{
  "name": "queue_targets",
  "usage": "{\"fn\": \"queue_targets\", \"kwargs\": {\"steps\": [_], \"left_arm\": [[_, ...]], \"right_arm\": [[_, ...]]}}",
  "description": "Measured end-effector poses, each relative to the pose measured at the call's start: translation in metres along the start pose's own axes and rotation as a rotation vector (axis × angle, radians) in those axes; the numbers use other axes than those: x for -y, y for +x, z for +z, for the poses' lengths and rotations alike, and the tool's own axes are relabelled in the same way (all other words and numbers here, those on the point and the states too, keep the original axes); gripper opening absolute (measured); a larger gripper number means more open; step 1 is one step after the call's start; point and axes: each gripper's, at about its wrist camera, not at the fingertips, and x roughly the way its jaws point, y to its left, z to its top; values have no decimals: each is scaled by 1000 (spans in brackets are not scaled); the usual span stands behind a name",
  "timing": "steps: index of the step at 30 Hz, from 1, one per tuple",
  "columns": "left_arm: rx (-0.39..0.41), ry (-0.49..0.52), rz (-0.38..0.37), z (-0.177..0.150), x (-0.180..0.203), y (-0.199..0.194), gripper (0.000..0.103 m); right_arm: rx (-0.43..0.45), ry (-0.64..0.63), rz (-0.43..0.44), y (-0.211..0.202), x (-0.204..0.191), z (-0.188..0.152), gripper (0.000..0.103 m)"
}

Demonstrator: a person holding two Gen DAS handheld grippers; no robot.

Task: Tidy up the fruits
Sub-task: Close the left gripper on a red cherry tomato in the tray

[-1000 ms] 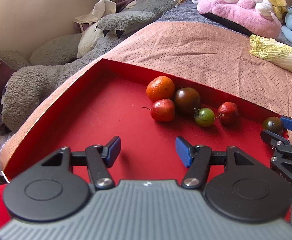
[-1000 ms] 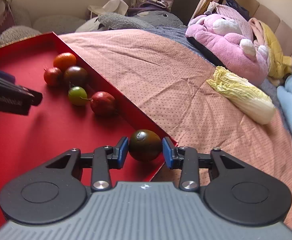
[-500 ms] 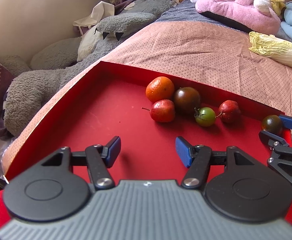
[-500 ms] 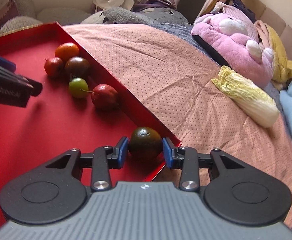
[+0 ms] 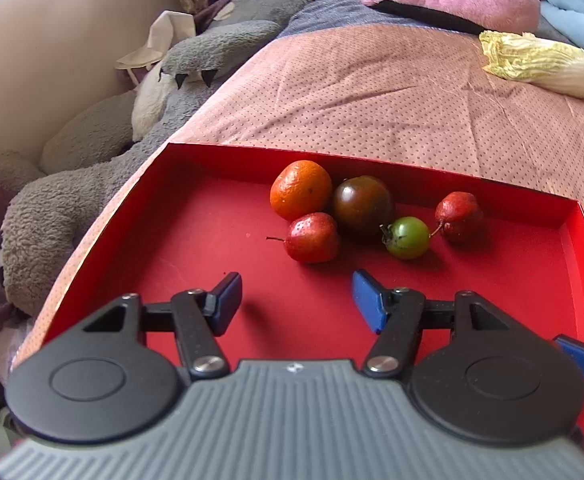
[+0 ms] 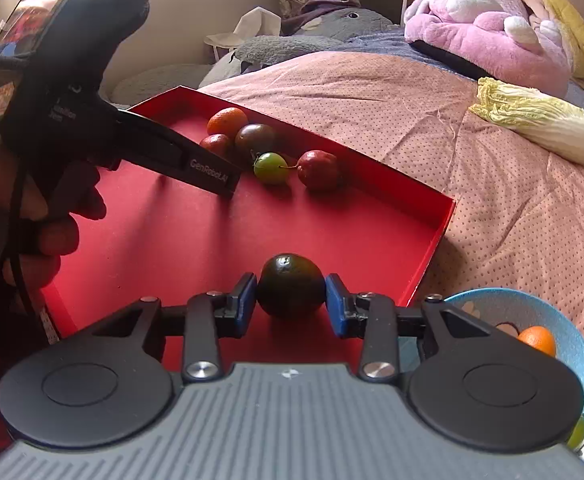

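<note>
Transfer of one fruit from tray to bowl is the step in hand. Nearest the right wrist camera, the right gripper [image 6: 291, 300] is clenched on a dark green fruit [image 6: 291, 290], both blue pads pressing its sides, above the near right corner of the red tray [image 6: 432, 236]. A blue bowl [image 6: 572, 344], just beside that corner at lower right, already holds an orange fruit [image 6: 538, 340]. The next move, as judged, calls for carrying the held fruit over the tray wall, lowering it into the bowl and releasing. The left gripper [image 5: 296, 304] hangs released and empty over the tray floor, its jaws having just widened slightly. Farther off, five fruits remain against the far wall, among them a mandarin [image 5: 300, 189] and a green tomato [image 5: 407, 237]. Compared with a second ago, the held fruit has come away from the tray's far wall toward the near corner, and the bowl has entered view.
</note>
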Motion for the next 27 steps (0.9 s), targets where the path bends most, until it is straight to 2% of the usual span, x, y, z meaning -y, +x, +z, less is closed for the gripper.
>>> {"fn": "queue_targets", "kwargs": {"steps": [6, 7, 8, 9, 13, 15, 19, 27], "left_arm": [[-9, 41, -41, 11, -6, 9, 64], [-1, 51, -41, 13, -5, 11, 61], [8, 59, -51, 13, -4, 11, 51], [16, 65, -66, 13, -3, 11, 46], [59, 108, -48, 10, 5, 9, 44], [76, 106, -58, 9, 4, 7, 37], [83, 72, -82, 7, 2, 3, 37], [68, 71, -66, -8, -3, -10, 36]], "right_arm": [[-15, -1, -3, -1, 0, 1, 43], [-16, 0, -6, -1, 0, 0, 43], [-19, -1, -9, -1, -1, 0, 43], [-22, -3, -11, -2, -1, 0, 43], [-41, -10, -15, -5, -3, -5, 43], [-55, -15, -16, -9, -3, -9, 43], [-73, -38, -5, -16, -7, -19, 43], [-94, -55, 13, -26, -16, -29, 43]]}}
